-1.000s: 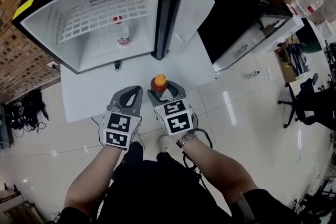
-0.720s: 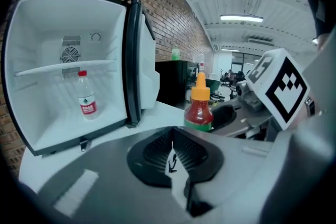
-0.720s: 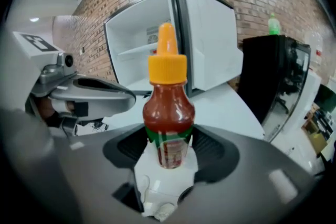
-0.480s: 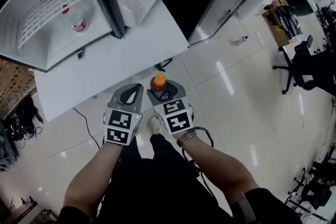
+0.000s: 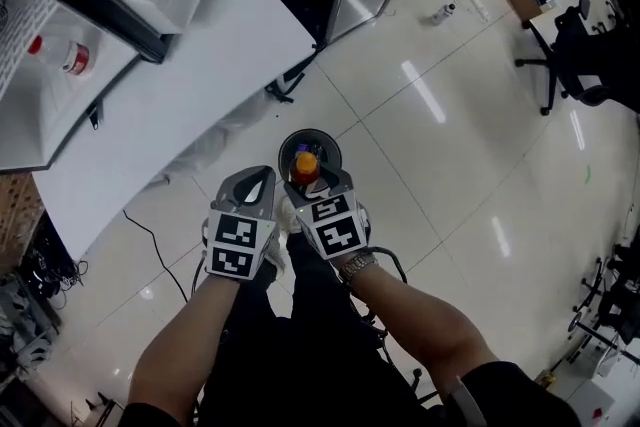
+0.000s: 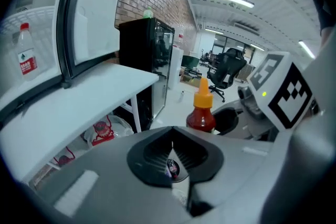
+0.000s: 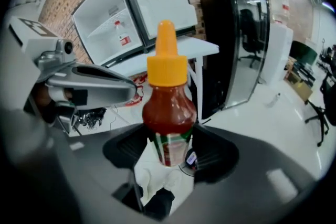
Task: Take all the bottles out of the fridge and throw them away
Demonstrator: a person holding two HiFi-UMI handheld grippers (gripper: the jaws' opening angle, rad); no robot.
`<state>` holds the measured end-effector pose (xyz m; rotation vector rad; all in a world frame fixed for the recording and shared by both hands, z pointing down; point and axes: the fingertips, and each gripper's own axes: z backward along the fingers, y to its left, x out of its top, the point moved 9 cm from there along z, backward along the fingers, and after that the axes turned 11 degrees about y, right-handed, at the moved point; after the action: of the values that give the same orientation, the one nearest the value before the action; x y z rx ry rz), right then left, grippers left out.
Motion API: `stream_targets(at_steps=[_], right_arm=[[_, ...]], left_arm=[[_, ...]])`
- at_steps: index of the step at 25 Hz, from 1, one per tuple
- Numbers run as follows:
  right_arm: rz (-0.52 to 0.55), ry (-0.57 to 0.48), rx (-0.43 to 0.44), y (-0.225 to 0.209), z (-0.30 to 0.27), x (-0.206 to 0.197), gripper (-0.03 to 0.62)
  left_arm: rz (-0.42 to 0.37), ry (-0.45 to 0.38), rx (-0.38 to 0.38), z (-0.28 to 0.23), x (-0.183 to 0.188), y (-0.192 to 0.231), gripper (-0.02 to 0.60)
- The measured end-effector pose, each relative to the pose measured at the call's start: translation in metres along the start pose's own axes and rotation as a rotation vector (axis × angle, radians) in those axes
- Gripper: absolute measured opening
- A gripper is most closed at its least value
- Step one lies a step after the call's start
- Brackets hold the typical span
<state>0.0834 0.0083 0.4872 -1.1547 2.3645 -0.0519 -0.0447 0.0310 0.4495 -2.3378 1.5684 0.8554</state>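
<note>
**Sauce bottle held above the bin**

A white open fridge is seen at the far left, standing on a white flat table. Nearer, a round dark bin is placed on the tiled floor. The right gripper is closed on a red sauce bottle with an orange cap, which is held upright just above the bin. The left gripper, just beside it, is closed, with nothing between its jaws. A clear plastic bottle with a red cap is seen inside the fridge.
</note>
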Motion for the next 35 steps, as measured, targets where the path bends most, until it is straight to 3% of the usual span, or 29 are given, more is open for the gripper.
stream_targets(at_steps=[17,26,35], right_arm=[[-0.233,0.120,-0.060,-0.052,-0.140,-0.102,0.267],[-0.288,0.160,-0.078,-0.069,-0.220,-0.147,0.268],[-0.326,0.191,-0.112,-0.088,-0.248,-0.161,0.273]], left_arm=[[-0.065,0.165,-0.166,-0.137,-0.076,-0.009,0.003],[-0.053,0.219,-0.188,-0.200,-0.118,-0.002,0.004],[-0.031,0.245,-0.180,-0.208,-0.137,0.001,0.003]])
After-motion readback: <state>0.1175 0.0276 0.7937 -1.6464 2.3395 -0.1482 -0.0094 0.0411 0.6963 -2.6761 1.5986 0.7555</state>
